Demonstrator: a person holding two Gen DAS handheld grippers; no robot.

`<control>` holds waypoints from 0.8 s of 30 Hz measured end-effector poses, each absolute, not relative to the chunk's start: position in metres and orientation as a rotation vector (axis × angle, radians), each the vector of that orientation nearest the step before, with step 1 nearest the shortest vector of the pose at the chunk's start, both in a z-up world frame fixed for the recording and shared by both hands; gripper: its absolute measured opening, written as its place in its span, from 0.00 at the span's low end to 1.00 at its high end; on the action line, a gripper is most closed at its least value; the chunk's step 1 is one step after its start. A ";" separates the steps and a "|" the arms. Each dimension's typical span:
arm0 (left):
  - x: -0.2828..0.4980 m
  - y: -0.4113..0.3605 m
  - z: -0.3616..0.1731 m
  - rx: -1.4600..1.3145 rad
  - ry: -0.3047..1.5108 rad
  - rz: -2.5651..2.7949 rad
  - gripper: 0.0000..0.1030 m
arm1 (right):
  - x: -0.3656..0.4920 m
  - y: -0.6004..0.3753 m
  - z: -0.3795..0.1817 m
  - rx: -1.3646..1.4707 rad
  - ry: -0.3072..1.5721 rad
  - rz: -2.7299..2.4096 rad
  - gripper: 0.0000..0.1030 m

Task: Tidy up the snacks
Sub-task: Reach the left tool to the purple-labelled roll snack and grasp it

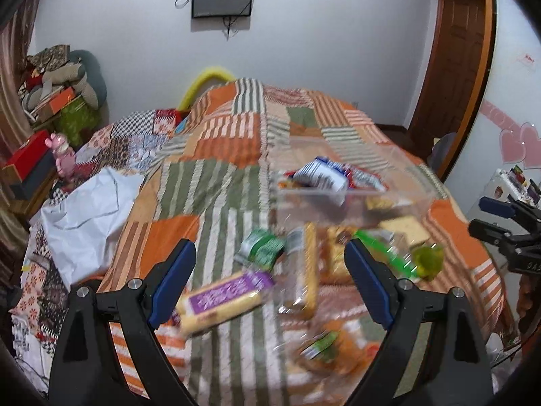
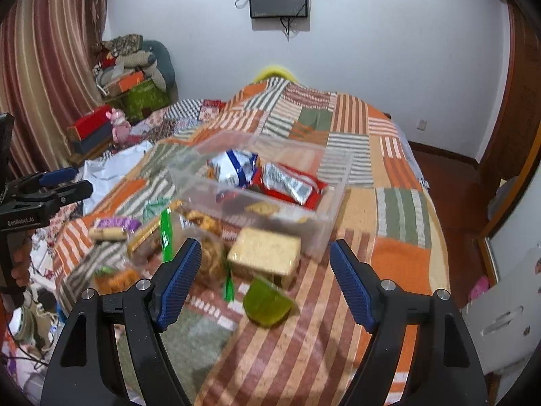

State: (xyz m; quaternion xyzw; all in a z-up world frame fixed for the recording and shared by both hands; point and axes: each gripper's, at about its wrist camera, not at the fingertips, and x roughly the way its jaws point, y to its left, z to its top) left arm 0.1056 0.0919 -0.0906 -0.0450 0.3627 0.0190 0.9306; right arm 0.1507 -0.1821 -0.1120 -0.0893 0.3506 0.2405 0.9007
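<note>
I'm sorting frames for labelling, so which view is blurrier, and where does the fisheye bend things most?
Left wrist view: motion blur smears the purple-labelled snack pack and the clear plastic bin, while the left gripper stays sharp. Right wrist view: milder blur, the green jelly cup is readable, and the right gripper is crisp. Both: the door frame bows near the edges.
</note>
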 end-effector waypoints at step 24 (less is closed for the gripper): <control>0.155 0.144 -0.187 -0.215 1.002 -0.021 0.87 | 0.153 -0.187 -0.156 -0.126 0.869 0.423 0.73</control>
